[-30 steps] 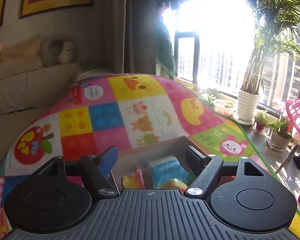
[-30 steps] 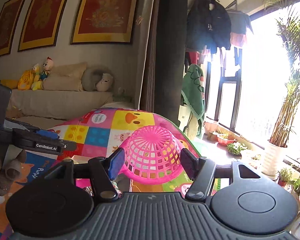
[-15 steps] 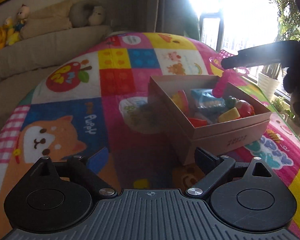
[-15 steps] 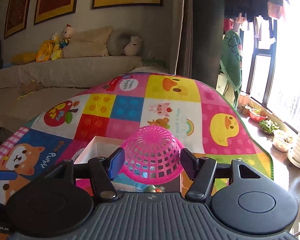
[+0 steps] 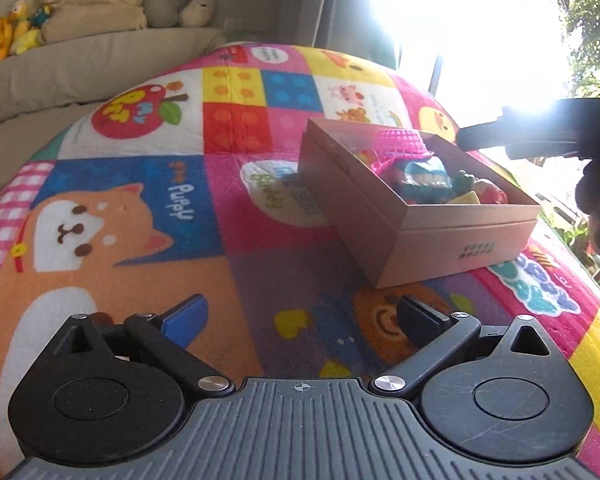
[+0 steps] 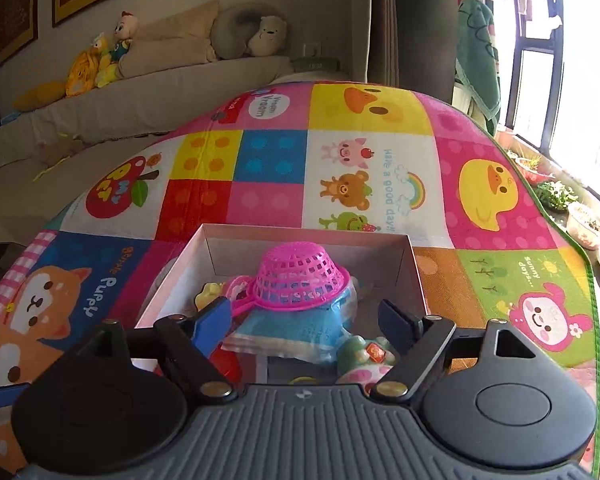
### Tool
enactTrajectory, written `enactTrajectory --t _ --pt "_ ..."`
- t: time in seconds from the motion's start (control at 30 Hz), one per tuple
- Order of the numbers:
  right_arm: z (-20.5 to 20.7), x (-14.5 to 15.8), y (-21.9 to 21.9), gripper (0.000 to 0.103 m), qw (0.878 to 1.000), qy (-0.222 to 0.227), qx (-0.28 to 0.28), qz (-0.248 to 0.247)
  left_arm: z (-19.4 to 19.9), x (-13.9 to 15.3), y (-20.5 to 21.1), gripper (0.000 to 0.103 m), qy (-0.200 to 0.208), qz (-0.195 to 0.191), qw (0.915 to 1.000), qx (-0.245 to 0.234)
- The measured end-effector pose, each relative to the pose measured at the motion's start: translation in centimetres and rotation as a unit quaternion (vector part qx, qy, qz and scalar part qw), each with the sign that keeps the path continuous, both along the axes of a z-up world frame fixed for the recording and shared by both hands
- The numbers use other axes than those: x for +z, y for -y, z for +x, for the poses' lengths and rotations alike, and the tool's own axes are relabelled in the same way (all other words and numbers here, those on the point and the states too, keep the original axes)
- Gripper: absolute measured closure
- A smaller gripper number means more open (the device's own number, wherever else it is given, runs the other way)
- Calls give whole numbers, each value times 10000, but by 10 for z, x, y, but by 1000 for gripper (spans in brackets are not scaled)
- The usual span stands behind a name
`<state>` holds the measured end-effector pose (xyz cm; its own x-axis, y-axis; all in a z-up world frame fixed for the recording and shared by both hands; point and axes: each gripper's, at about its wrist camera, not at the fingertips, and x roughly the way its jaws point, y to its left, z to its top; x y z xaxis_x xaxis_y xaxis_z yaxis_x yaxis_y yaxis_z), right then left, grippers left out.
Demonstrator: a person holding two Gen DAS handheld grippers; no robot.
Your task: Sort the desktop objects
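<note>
A cardboard box (image 5: 452,236) (image 6: 414,268) stands on the colourful play mat. A pink plastic basket (image 6: 300,278) (image 5: 400,142) lies upside down in it on top of a blue packet (image 6: 300,326) and several small toys. My right gripper (image 6: 306,318) is open and empty, just above the near side of the box, apart from the basket. My left gripper (image 5: 302,314) is open and empty, low over the mat in front of the box. The right gripper's body shows in the left wrist view (image 5: 540,134), to the right of the box.
The play mat (image 5: 140,208) (image 6: 480,200) covers the surface. A beige sofa with plush toys (image 6: 100,60) runs along the back wall. Potted plants (image 6: 556,194) sit on the window ledge at the right, off the mat's edge.
The right gripper came down over the box, opened and let go of the pink basket, which now rests in the box. The left gripper pulled back from the box.
</note>
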<state>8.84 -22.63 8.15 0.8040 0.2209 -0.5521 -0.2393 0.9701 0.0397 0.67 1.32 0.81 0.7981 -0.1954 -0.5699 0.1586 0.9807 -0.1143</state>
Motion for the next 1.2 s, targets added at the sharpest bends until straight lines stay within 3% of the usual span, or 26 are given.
enactTrajectory --t 0.1,0.2,0.3,0.43,0.57,0.67,0.73,0.83,1.2 --pt "-46 1 10 0 9998 130 -22 118 -5 -1 10 0 -69 41 9999 -78" --pt "-76 -15 11 0 9999 51 -103 -55 -11 -3 23 0 -175 141 9997 -121" --pt "-94 -43 5 0 9992 -104 -191 -330 -14 -5 26 0 -227 268 9992 196" --pt "-88 -69 -3 0 9980 -534 -143 -316 -13 -7 23 0 -450 176 9986 203" --pt "-76 -79 -15 0 9956 -603 -206 -680 -14 -9 28 0 -470 310 9983 147" --pt "-67 -83 -7 0 9956 -801 -286 -396 -12 -10 31 0 -487 401 9979 145" --pt "-68 -85 -1 0 9966 -720 -332 -205 -13 -10 33 0 -494 473 9976 142" --pt "-77 -89 -3 0 9977 -506 -334 -294 -12 -11 35 0 -502 550 9971 138" --pt "-76 -89 -3 0 9977 -508 -336 -287 -11 -11 37 0 -510 618 9967 143"
